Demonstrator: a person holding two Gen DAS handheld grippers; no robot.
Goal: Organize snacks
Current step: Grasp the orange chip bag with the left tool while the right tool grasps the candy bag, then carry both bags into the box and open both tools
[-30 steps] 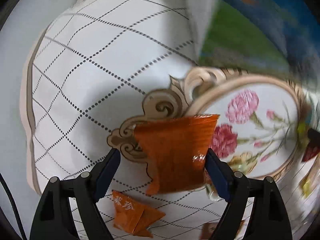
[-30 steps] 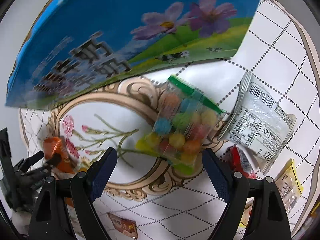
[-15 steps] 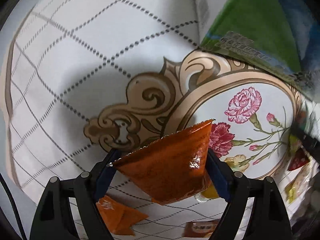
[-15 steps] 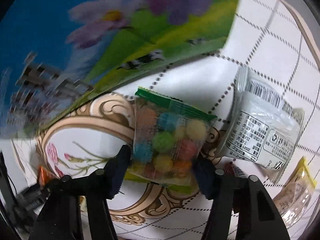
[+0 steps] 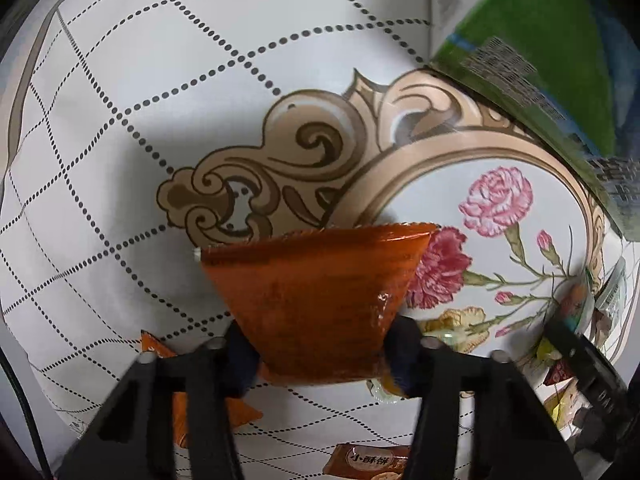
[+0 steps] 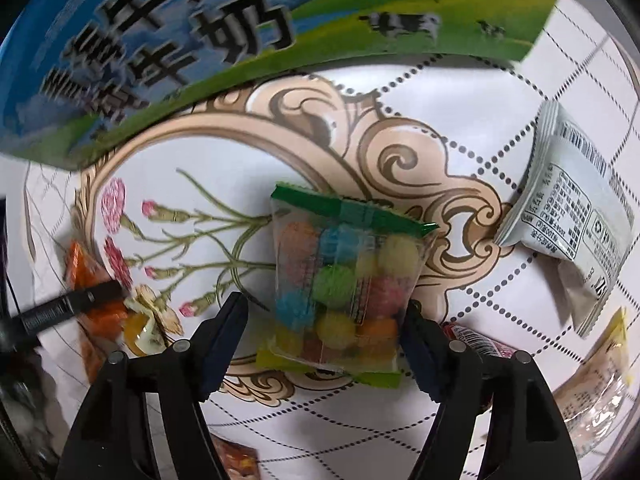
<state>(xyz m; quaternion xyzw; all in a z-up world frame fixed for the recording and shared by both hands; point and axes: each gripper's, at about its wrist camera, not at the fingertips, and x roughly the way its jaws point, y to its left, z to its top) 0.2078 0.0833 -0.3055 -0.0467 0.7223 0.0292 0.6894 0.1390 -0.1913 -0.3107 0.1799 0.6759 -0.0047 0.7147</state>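
Clearly early: left gripper [image 5: 320, 340] pinches the orange packet [image 5: 320, 304], right gripper [image 6: 324, 324] closes round the candy bag [image 6: 344, 280] (grip unclear); other snacks lie scattered right, box [image 6: 168, 52] far.

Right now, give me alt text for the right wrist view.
The right gripper has its jaws around a clear packet of coloured candy balls on a floral tablecloth. A blue-green milk carton lies behind; a white packet sits right.

A small brown packet [image 5: 370, 460] at the bottom of the left view is showing "小酥饼". The blue-green carton [image 6: 168, 52], upper left of the right view, is reading "牛奶".
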